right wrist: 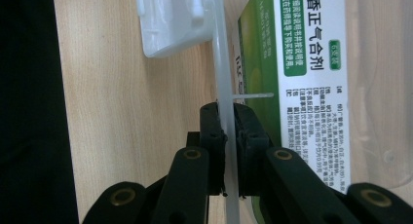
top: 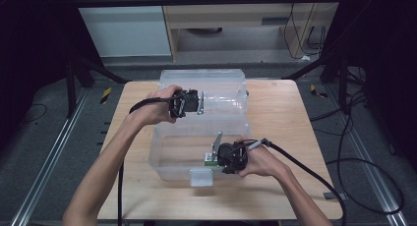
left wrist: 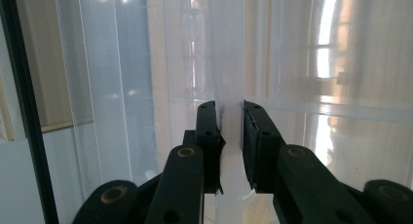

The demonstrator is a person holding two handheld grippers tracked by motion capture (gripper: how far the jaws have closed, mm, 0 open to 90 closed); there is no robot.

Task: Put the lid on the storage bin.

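Note:
A clear plastic storage box [top: 162,147] stands on the wooden table [top: 280,113], with its clear lid [top: 211,81] raised at the back. My left gripper [top: 196,104] [left wrist: 229,121] comes in from the left at the back and is shut on an edge of the lid [left wrist: 229,63]. My right gripper [top: 217,159] [right wrist: 228,121] is at the front and is shut on the box's thin front wall [right wrist: 221,63]. Just behind that wall, inside the box, lies a green and white medicine carton [top: 210,159] [right wrist: 307,63].
A white latch [top: 201,177] [right wrist: 170,19] hangs on the box's front, left of my right gripper. Black cables [top: 314,177] trail over the table's right side and the floor. Dark frame legs [top: 314,64] and metal floor rails [top: 49,157] flank the table.

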